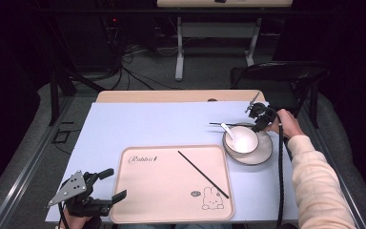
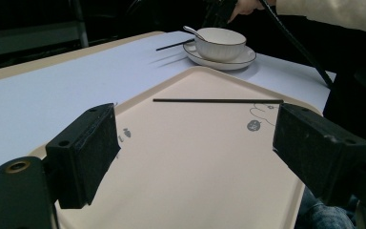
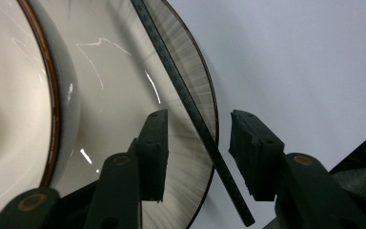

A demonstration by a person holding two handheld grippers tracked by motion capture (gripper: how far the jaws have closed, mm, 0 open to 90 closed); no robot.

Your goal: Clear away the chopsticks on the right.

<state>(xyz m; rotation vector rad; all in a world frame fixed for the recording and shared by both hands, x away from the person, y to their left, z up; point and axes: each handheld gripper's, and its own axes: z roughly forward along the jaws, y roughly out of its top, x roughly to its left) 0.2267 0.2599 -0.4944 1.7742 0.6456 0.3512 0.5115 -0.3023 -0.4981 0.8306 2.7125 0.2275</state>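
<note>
Right gripper (image 3: pixel 198 143) hung at the plate (image 3: pixel 181 81) rim, jaws apart around a black chopstick (image 3: pixel 190 114), not touching. High view showed the second chopstick (image 1: pixel 203 174) on the tray (image 1: pixel 167 210); left gripper (image 1: pixel 115 183) spread wide at its corner.

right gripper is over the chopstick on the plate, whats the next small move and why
Probably close the right gripper on the chopstick. Its jaws stand open with the stick passing between them, lying across the plate rim beside the bowl. The other chopstick already lies on the tray, so this one likely follows.
</note>
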